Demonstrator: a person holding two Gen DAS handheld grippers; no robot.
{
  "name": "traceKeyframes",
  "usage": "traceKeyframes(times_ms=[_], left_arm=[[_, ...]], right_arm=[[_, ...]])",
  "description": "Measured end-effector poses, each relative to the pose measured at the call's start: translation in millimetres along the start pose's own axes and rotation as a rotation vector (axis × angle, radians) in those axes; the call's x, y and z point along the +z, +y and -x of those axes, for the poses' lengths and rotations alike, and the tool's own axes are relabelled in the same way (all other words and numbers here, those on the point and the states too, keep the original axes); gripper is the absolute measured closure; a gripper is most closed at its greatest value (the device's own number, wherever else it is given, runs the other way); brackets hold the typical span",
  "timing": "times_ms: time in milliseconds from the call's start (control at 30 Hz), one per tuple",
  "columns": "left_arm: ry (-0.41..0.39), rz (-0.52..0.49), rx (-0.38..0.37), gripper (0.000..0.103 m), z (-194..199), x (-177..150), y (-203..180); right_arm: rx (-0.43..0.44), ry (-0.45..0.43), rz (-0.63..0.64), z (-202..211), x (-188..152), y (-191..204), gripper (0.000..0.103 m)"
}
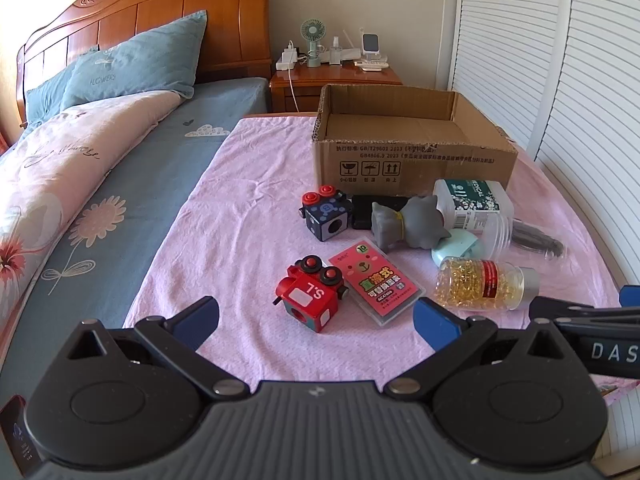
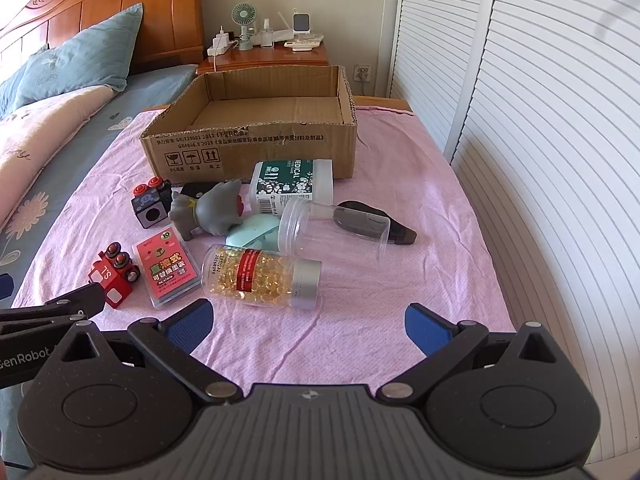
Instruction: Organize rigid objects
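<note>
An open cardboard box (image 1: 416, 160) (image 2: 256, 152) stands at the back of a pink cloth (image 1: 248, 216) (image 2: 420, 184). In front of it lie a red toy train (image 1: 312, 294) (image 2: 114, 276), a dark toy train cube (image 1: 326, 214) (image 2: 151, 202), a pink card case (image 1: 376, 282) (image 2: 168, 270), a grey cat figure (image 1: 408, 222) (image 2: 212, 212), a capsule bottle (image 1: 484, 282) (image 2: 260, 276), a medical bottle (image 1: 472, 202) (image 2: 292, 186) and a clear jar (image 2: 332, 228). My left gripper (image 1: 316, 322) is open just short of the red train. My right gripper (image 2: 308, 322) is open below the capsule bottle. Neither holds anything.
A mint round case (image 2: 254, 236) and a dark object (image 2: 376, 222) lie among the items. A bed with blue pillows (image 1: 136, 64) lies left. A nightstand (image 1: 336, 80) with a small fan stands behind the box. White louvred doors (image 2: 540, 140) run along the right.
</note>
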State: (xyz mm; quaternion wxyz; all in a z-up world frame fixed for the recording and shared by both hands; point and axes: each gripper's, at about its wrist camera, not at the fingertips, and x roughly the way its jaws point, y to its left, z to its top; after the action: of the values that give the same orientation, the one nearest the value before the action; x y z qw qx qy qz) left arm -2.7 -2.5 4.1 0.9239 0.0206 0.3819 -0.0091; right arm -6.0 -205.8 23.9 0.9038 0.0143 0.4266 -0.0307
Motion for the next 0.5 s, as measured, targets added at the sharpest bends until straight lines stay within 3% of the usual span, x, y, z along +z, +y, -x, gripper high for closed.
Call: traceKeyframes(times_ms=[500], left_arm=[[-0.004, -0.001, 0.002, 0.001, 2.0, -0.3, 0.7]], right_arm=[[-0.001, -0.002, 0.002, 0.8, 0.2, 0.2, 0.0]])
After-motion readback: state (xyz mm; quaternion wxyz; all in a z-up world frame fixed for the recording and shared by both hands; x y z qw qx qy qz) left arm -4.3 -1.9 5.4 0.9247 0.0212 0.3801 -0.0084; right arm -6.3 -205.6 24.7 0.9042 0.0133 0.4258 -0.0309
